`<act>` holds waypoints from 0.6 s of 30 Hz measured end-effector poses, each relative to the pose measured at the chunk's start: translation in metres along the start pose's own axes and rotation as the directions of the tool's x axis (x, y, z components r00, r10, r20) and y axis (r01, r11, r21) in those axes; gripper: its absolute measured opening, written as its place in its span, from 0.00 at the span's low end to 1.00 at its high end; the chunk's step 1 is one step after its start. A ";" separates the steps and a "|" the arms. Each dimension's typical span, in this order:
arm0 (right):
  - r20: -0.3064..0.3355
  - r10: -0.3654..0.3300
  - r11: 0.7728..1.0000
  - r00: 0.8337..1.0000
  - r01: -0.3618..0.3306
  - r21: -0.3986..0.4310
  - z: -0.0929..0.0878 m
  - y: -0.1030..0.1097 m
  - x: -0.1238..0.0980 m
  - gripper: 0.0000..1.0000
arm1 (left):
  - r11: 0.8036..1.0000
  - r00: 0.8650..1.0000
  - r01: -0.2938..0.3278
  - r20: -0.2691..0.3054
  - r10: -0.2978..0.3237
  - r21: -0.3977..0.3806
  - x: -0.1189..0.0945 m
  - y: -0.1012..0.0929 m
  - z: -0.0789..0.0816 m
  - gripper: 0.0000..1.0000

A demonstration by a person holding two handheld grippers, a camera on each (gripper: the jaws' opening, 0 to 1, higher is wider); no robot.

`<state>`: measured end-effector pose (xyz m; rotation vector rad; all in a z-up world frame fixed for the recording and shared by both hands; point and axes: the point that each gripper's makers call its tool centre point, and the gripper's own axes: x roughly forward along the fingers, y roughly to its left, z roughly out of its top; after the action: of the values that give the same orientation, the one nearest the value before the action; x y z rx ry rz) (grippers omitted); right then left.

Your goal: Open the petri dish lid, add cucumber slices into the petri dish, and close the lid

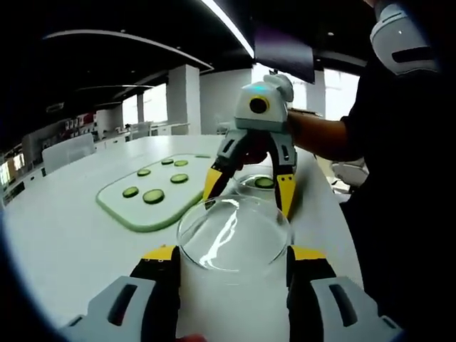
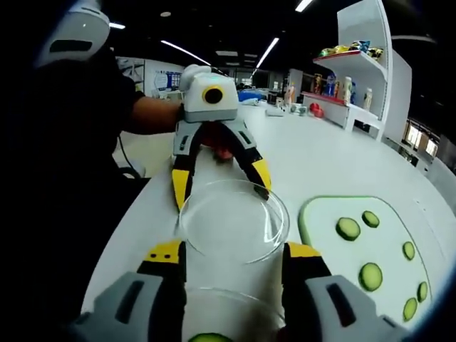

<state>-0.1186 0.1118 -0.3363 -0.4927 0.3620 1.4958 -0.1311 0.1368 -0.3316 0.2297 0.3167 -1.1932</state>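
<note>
Table point(image 1: 71, 235), L fingers point(image 1: 158, 258) on lid point(image 1: 235, 231)

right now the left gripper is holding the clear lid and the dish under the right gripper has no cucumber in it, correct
One thing is wrong: the dish under the right gripper is not empty. It already holds a cucumber slice, as the left gripper view shows. The rest stands: the left gripper is holding the clear lid.
</note>
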 end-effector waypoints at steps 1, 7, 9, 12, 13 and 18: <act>0.001 0.000 1.000 1.000 0.000 -0.001 0.000 0.000 0.000 0.53 | 1.000 1.000 -0.001 0.001 0.001 -0.002 0.000 0.001 0.000 0.60; 0.009 -0.006 1.000 1.000 0.006 -0.008 -0.001 -0.003 -0.001 0.52 | 1.000 1.000 -0.012 0.004 0.012 0.001 -0.002 0.002 -0.001 0.59; 0.012 -0.007 1.000 1.000 0.007 -0.011 0.000 -0.003 -0.001 0.52 | 1.000 1.000 -0.011 0.003 0.011 0.003 -0.003 0.002 -0.001 0.59; 0.013 -0.009 1.000 1.000 0.009 -0.017 0.002 -0.001 -0.001 0.52 | 1.000 1.000 -0.010 -0.001 0.010 0.008 -0.003 0.002 -0.001 0.59; 0.013 -0.010 1.000 1.000 0.010 -0.020 0.003 -0.001 -0.002 0.52 | 1.000 1.000 -0.010 -0.002 0.010 0.010 -0.003 0.002 -0.001 0.59; 0.017 -0.015 0.999 1.000 0.015 -0.028 0.002 -0.003 -0.009 0.51 | 1.000 1.000 -0.009 -0.005 0.009 0.015 -0.002 0.001 0.005 0.59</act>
<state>-0.1160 0.1055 -0.3294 -0.5040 0.3235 1.4916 -0.1304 0.1371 -0.3267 0.2470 0.3111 -1.1870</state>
